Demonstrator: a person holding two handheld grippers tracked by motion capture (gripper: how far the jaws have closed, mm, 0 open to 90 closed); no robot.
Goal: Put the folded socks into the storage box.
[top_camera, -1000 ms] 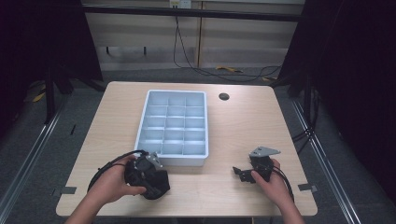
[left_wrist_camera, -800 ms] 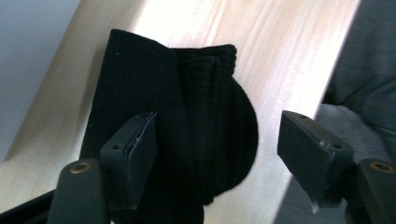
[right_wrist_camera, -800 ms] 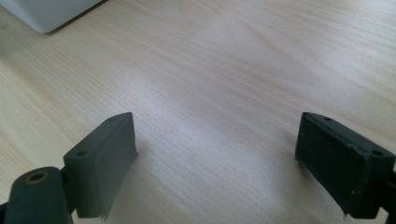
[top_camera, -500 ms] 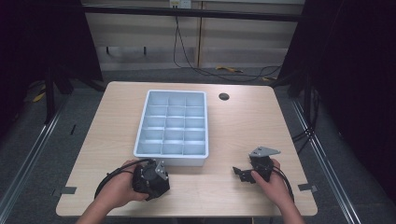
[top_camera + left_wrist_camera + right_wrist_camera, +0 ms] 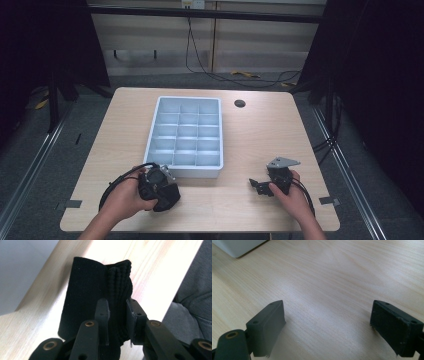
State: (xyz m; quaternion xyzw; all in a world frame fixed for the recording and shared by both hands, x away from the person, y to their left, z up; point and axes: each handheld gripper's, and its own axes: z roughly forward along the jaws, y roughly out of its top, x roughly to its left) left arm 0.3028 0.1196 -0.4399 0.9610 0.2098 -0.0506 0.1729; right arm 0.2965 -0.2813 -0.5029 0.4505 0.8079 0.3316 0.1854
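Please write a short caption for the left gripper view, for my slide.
Left gripper shut on a folded black knitted cloth above the wooden table.

No text, label, brand, number or sign can be read in any view. The tray (image 5: 185, 137) on the table (image 5: 260, 135) is plain, with nothing printed on its walls or cells. The black cloth (image 5: 100, 290) carries no tag or mark that shows. The small pale fitting on the wall beyond the tray is too small and blurred to tell whether it bears any writing.
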